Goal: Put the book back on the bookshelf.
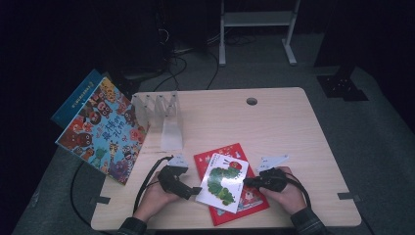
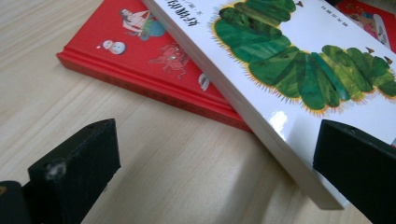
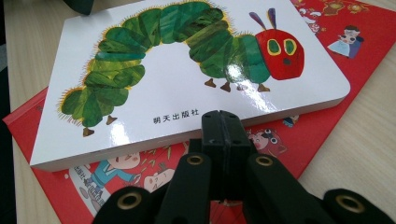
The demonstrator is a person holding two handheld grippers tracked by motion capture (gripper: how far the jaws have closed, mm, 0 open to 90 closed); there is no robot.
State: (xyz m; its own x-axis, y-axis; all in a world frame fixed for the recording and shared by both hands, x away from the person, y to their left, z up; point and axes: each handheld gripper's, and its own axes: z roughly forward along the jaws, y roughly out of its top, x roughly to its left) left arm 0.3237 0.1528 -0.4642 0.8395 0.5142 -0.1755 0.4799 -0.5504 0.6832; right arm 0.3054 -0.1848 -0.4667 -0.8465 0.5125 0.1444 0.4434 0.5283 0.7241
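The left gripper [image 1: 195, 191] stands wide open around the near corner of the white caterpillar book [image 1: 222, 182]; the right gripper [image 1: 246, 182] is pressed shut, empty, against the opposite edge. The glossy board book lies askew atop a red book [image 1: 247, 200], so a corner-only pinch might let it slide off.

wooden table [image 1: 293, 127], red book [image 1: 254, 199], clear rack [image 1: 164, 117]

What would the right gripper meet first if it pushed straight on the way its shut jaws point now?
Most likely the near edge of the white caterpillar book, which lies on the red book. The right gripper has its jaws shut, tips right at that edge; whether they already touch it is unclear.
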